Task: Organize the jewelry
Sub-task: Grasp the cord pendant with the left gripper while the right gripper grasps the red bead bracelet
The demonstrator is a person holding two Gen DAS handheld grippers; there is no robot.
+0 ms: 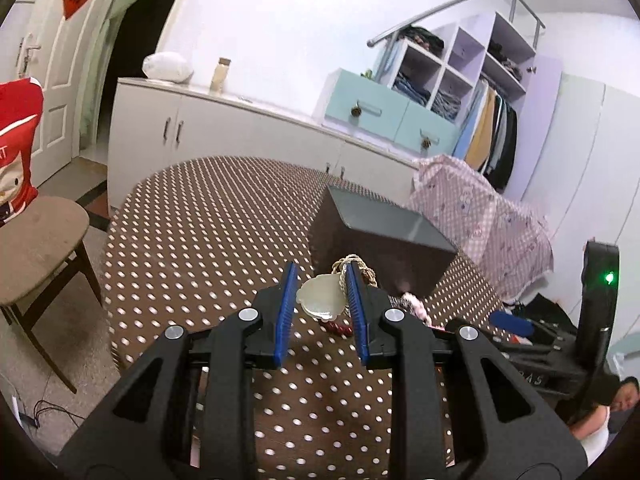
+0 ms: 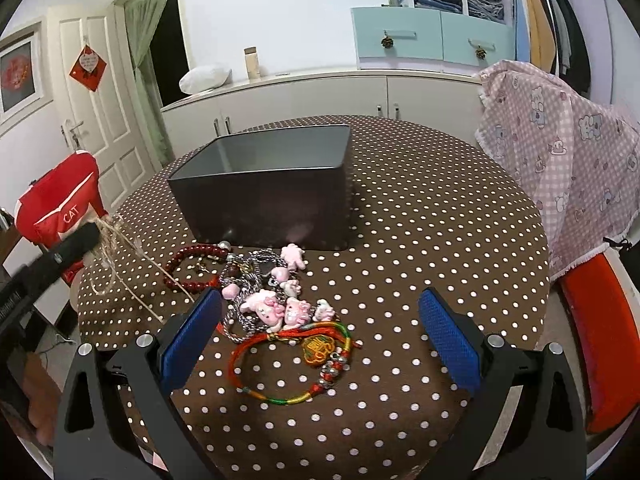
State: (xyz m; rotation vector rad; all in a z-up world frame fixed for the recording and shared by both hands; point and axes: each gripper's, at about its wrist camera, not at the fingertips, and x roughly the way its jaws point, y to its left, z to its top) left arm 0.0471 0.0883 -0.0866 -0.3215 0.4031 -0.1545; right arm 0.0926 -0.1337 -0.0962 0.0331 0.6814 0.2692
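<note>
My left gripper (image 1: 320,276) holds a pale jade pendant (image 1: 322,296) on a beige cord (image 1: 352,266) between its blue pads, lifted above the table near the dark grey box (image 1: 380,240). In the right wrist view that gripper (image 2: 86,236) shows at the left with the cord (image 2: 120,252) trailing down to the table. My right gripper (image 2: 320,312) is open above a jewelry pile: a red-orange-green cord bracelet (image 2: 296,354), pink cat charms on a braided chain (image 2: 276,310), and a dark red bead bracelet (image 2: 190,266). The open box (image 2: 272,184) stands behind the pile.
The round table (image 2: 420,220) has a brown polka-dot cloth. A chair with a red cover (image 2: 60,204) stands at the left, a wooden chair (image 1: 36,248) too. A pink checked cloth (image 2: 560,152) and a red seat (image 2: 600,340) are at the right.
</note>
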